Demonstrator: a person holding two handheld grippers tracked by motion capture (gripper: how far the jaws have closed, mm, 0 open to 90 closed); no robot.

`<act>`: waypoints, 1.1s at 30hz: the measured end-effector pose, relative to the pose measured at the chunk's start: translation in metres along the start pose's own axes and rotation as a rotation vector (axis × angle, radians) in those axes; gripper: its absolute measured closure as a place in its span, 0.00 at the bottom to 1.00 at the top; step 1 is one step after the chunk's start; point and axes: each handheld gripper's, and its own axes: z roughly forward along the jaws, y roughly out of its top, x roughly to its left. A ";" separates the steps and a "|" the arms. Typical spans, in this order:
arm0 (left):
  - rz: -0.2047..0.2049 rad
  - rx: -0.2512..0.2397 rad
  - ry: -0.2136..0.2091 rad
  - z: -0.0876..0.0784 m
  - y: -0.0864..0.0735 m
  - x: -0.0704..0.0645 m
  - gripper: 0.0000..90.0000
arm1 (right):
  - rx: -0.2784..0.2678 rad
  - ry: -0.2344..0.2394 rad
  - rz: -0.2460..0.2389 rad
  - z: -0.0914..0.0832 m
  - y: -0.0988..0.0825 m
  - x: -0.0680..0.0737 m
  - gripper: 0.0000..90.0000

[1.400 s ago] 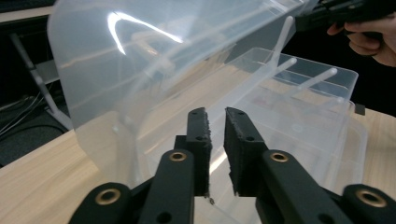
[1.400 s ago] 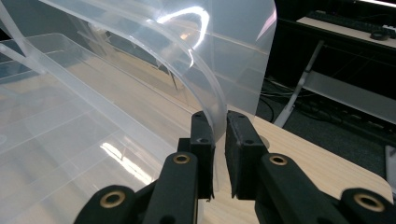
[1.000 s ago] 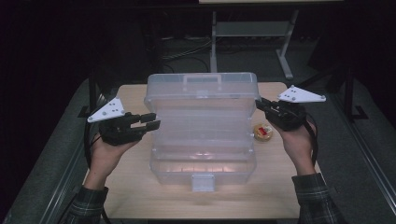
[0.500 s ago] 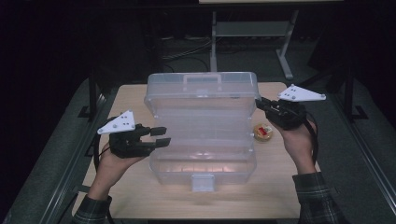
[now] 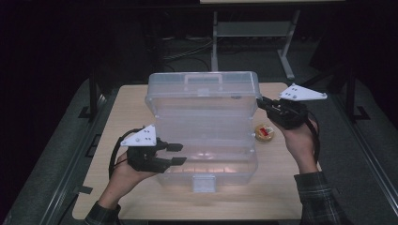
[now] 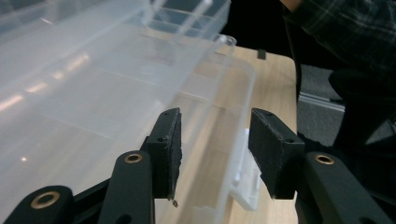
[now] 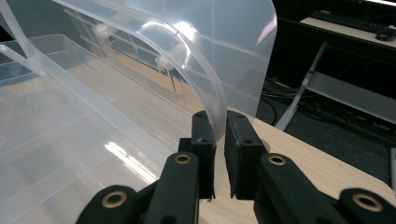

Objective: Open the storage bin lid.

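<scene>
Currently right gripper (image 5: 264, 104) fingers pinch the lid (image 7: 219, 70) edge, propping the clear box (image 5: 206, 136) open mid-bench; left gripper (image 5: 176, 153) fingers, just opening, spread at the base's left wall, nothing gripped.

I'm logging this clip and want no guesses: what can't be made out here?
- High view: the small round item beside the clear box is too small to identify.
- Left gripper view: box contents blurred by hazy plastic.
- Right gripper view: the lid hides the table behind.

Small round orange-and-red item (image 5: 264, 132) right of centre on wooden table (image 5: 126, 112); metal stand (image 5: 248, 33) upper centre; grey floor (image 5: 65, 136) at left.
</scene>
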 end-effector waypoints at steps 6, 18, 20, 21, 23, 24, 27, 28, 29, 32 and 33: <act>0.011 0.037 -0.025 0.014 -0.004 -0.009 0.56 | 0.000 -0.006 -0.009 0.001 0.001 0.000 0.92; 0.052 0.144 -0.045 0.041 -0.011 -0.018 0.65 | 0.004 -0.011 -0.017 0.002 0.002 -0.001 0.92; 0.057 0.160 -0.043 0.044 -0.012 -0.019 0.66 | 0.005 -0.012 -0.017 0.002 0.003 -0.001 0.93; 0.062 0.171 -0.036 0.046 -0.013 -0.019 0.67 | 0.005 -0.013 -0.018 0.002 0.003 -0.001 0.93; 0.064 0.184 -0.036 0.048 -0.013 -0.019 0.69 | 0.006 -0.014 -0.019 0.002 0.003 -0.001 0.93; 0.063 0.186 -0.037 0.050 -0.014 -0.019 0.69 | 0.007 -0.013 -0.020 0.003 0.003 -0.001 0.93; 0.063 0.210 -0.035 0.055 -0.017 -0.018 0.71 | 0.007 -0.014 -0.018 0.003 0.003 -0.002 0.93; 0.058 0.211 -0.035 0.056 -0.018 -0.018 0.72 | 0.007 -0.014 -0.018 0.003 0.003 -0.002 0.93; 0.061 0.219 -0.034 0.057 -0.019 -0.018 0.74 | 0.007 -0.013 -0.017 0.003 0.004 -0.002 0.93; 0.059 0.228 -0.042 0.059 -0.021 -0.017 0.79 | 0.008 -0.013 -0.018 0.004 0.004 -0.002 0.93; 0.060 0.231 -0.043 0.059 -0.021 -0.016 0.79 | 0.008 -0.012 -0.018 0.004 0.005 -0.003 0.93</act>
